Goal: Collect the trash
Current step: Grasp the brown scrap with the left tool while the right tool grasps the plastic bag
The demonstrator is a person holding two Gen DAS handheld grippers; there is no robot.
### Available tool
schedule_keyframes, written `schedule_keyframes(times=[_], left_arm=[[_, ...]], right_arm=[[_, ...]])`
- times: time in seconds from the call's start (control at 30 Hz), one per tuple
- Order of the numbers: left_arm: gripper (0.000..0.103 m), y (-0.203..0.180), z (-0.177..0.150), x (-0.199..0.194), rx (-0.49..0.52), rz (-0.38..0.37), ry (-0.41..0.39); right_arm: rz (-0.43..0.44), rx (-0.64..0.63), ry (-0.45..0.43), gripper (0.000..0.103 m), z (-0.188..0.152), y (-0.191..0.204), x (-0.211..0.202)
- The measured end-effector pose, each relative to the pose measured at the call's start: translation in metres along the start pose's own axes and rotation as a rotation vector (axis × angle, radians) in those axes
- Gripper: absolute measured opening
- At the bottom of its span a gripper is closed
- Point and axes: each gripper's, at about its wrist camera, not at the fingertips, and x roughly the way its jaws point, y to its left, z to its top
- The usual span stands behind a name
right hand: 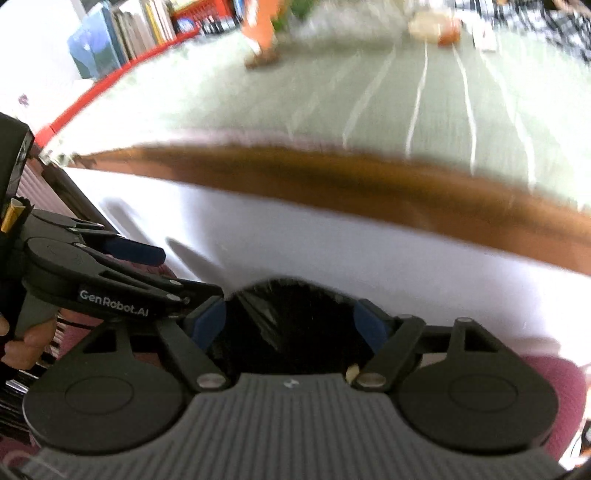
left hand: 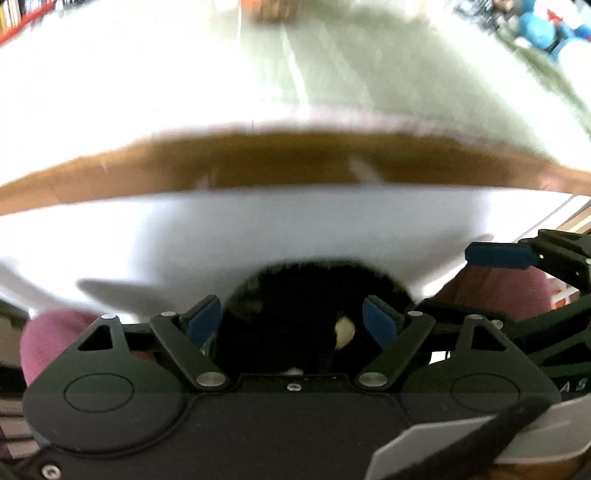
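Two tools in view, both blurred by motion.

Writing: one legible mark, "GenRobot.AI" (right hand: 113, 304), in white on the side of your left tool (left hand: 293, 317), as seen from the right wrist view. At the right edge of the left wrist view the letters "A S" (left hand: 574, 386) show on the other tool's body; the rest is cut off. Books (right hand: 140, 26) stand on a shelf at the upper left; their spines cannot be read.

Tool state: your left tool stands open, its blue pads (left hand: 201, 323) well spread. Your right tool (right hand: 291, 319) is likewise open, with its pads (right hand: 207, 325) wide apart. No pad can be seen pressing on anything.

Task item: a black bag (left hand: 295, 295), glossy and creased, lies directly below and between the open pads in both views, filling the gap from pad to pad. Whether the pads touch its sides cannot be told through the blur. A pale scrap (left hand: 345, 330) sits in the bag, close to the right-hand pad of each tool.

Surroundings: the bag lies against the near side of the white table (left hand: 295, 229), which has a brown far edge. Green floor (right hand: 258, 110) lies beyond. You hold both tools close side by side; your hand (right hand: 22, 339) grips the left one.
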Motion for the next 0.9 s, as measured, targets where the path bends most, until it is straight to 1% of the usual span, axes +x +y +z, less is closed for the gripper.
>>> schedule_keyframes(times=[0.17,0.23,0.33,0.47,0.57,0.67,0.8,0.9], left_arm=[[0.087,0.005,0.020,-0.038,-0.005,-0.035,-0.152],[0.092,0.007,0.028,-0.050,-0.015,-0.043,-0.218],[0.093,0.008,0.041,-0.060,-0.017,-0.037,-0.296],[0.093,0.009,0.057,-0.066,-0.040,-0.013,-0.346],[0.094,0.014,0.068,-0.070,-0.065,-0.028,-0.370],[0.094,0.020,0.073,-0.076,-0.071,-0.035,-0.393],[0.097,0.019,0.076,-0.086,-0.053,-0.054,-0.417],[0.098,0.017,0.076,-0.087,-0.042,-0.035,-0.441]], right_arm=[[-0.018,-0.054,-0.136,0.089,0.023,0.001,-0.031],[-0.043,-0.072,-0.193,0.089,0.033,-0.001,-0.039],[-0.045,-0.071,-0.240,0.089,0.046,-0.009,-0.044],[-0.036,-0.069,-0.269,0.089,0.058,-0.012,-0.048],[-0.018,-0.077,-0.285,0.089,0.063,-0.011,-0.052],[-0.022,-0.089,-0.308,0.091,0.065,-0.007,-0.057],[-0.059,-0.112,-0.349,0.093,0.067,-0.007,-0.064],[-0.102,-0.106,-0.371,0.093,0.073,-0.011,-0.062]])
